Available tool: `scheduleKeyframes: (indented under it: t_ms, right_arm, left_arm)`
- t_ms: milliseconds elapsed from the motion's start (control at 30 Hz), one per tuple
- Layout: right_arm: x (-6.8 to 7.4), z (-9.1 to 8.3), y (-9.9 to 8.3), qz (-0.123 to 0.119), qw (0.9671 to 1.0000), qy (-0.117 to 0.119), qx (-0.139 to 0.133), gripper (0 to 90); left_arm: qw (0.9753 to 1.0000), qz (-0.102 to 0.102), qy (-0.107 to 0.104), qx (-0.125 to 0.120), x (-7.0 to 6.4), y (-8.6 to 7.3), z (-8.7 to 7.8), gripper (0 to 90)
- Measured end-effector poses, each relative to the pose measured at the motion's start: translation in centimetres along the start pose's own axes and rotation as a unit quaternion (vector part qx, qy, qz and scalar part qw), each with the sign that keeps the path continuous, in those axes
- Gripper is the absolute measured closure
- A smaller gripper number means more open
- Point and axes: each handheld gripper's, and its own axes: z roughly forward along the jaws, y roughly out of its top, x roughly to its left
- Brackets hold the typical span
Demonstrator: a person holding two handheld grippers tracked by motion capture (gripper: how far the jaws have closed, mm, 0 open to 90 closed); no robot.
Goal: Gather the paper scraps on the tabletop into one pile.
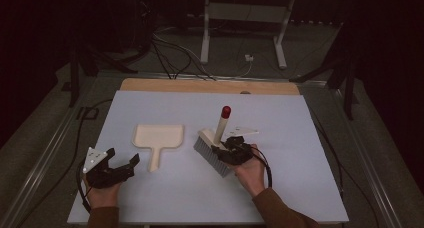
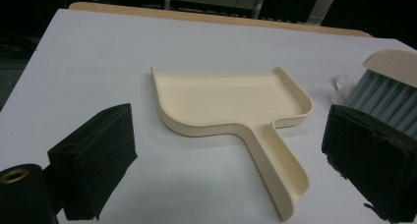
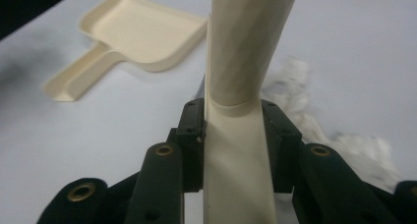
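A cream dustpan (image 1: pixel 157 138) lies flat on the pale table (image 1: pixel 150 108), handle toward me; it fills the left gripper view (image 2: pixel 236 106) and sits upper left in the right gripper view (image 3: pixel 142 32). My left gripper (image 1: pixel 122 160) rests open near the front left, just short of the dustpan handle. A hand brush (image 1: pixel 212 150) with grey bristles and a cream, red-tipped handle stands to the dustpan's right. My right gripper (image 1: pixel 227 147) is shut on the brush handle (image 3: pixel 241 86). White scraps (image 3: pixel 314 121) lie beside the brush.
A wooden strip (image 1: pixel 210 86) runs along the table's far edge. Beyond it stand a white metal frame (image 1: pixel 245 18) and cables on the floor. Bare table surface spreads to the right of the brush and at the back.
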Motion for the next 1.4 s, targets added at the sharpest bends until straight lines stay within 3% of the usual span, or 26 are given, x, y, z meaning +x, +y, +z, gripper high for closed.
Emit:
scheduleKeyframes:
  t_ms: [267,500,833,967,1033,1100,1233,1333,1400]
  right_arm:
    - [-2.2,-1.8,-0.7,0.022,0.9986,-0.048,-0.004,67.4]
    - [-3.8,-2.9,-0.9,0.056,0.9971,-0.051,-0.010,67.4]
    - [-2.7,-5.4,0.9,0.044,0.9980,-0.007,-0.043,67.4]
    - [-3.1,-6.6,1.6,0.040,0.9978,-0.015,-0.051,67.3]
    - [-3.5,-7.2,1.8,0.038,0.9975,-0.030,-0.053,67.4]
    - [-4.0,-7.7,1.9,0.034,0.9972,-0.046,-0.049,67.3]
    - [-5.1,-8.2,1.8,0.031,0.9975,-0.054,-0.033,67.2]
    - [-6.0,-8.8,1.6,0.028,0.9961,-0.076,-0.033,67.1]
    - [-6.6,-9.1,1.5,0.034,0.9965,-0.070,-0.032,67.0]
  left_arm:
    - [1.0000,0.001,0.000,0.002,0.0,0.0,0.0,6.8]
    - [1.0000,0.001,0.000,0.002,-0.1,0.0,0.1,6.8]
    - [1.0000,-0.001,0.001,0.001,0.1,0.0,0.0,6.9]
    - [1.0000,-0.004,0.001,-0.001,0.1,0.0,0.0,6.8]
    - [1.0000,-0.004,0.001,-0.001,0.1,0.0,0.0,6.9]
    - [1.0000,-0.003,0.001,0.000,0.1,0.0,0.0,6.8]
    - [1.0000,-0.002,0.001,0.001,0.1,0.0,0.0,6.9]
    - [1.0000,-0.001,0.002,0.002,0.1,0.0,0.0,6.9]
    - [1.0000,-0.001,0.001,0.003,0.1,0.0,0.1,6.9]
